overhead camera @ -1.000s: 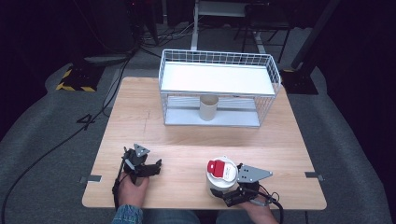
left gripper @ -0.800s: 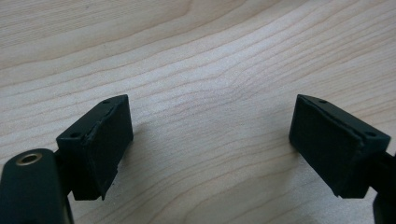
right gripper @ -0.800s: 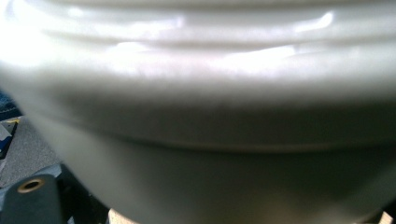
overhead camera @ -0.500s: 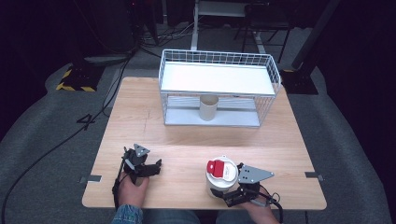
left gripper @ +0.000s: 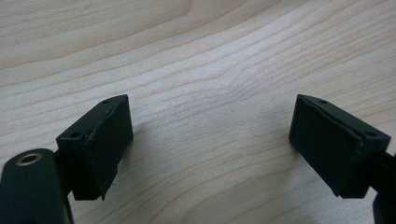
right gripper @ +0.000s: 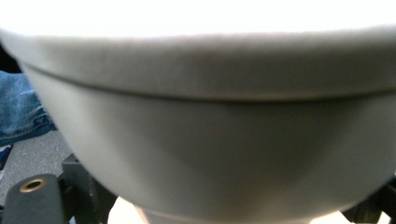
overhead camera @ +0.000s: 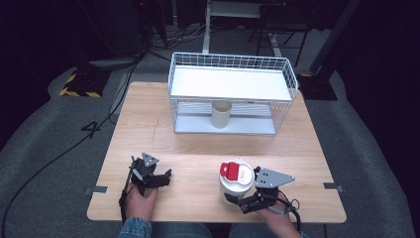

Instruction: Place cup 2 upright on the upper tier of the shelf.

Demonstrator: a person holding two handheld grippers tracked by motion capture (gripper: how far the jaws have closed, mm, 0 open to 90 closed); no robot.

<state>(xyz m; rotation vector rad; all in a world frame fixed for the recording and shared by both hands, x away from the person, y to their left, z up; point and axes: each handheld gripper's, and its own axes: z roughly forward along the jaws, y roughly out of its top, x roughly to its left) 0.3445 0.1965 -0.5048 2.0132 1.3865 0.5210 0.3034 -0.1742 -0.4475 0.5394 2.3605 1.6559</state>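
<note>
High view: white cup (overhead camera: 236,180) with a red lid stands on the desk (overhead camera: 198,144), well in front of the wire rack (overhead camera: 233,94); right tool (overhead camera: 236,196) pinches its base. Left tool (overhead camera: 157,177) rests left of the cup.

Left gripper view: jaws spread over bare wood.

Right gripper view: cup wall (right gripper: 210,140) between the jaws.

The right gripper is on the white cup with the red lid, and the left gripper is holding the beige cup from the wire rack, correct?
Not quite. The left gripper holds nothing: its jaws stand open over bare table in the left gripper view. The beige cup stands in the wire rack. The right gripper is on the white cup.
</note>
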